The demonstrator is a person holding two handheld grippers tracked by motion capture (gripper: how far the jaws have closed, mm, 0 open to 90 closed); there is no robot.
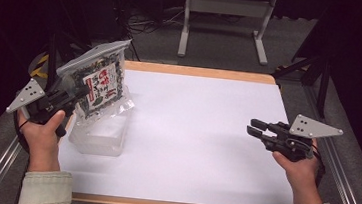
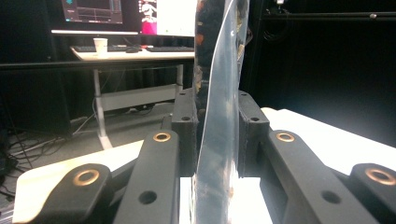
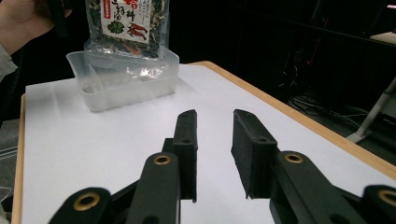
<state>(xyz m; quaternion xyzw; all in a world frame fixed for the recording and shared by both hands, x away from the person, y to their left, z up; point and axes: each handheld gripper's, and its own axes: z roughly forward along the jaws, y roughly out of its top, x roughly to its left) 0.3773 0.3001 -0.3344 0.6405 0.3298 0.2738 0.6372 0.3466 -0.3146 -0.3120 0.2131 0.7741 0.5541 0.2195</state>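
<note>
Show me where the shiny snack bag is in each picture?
High view: the snack bag is at the left, held up over the clear tub.
Left gripper view: the bag's clear edge stands in the middle, pinched between the left tongs.
Right gripper view: top left, above the same tub.
Shared landmark: the clear tub on the white table.

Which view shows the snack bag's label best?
The right gripper view: the bag faces the camera above the clear container, its label print visible. The high view shows the label smaller and tilted. The left gripper view has the bag edge-on between that gripper's jaws.
</note>
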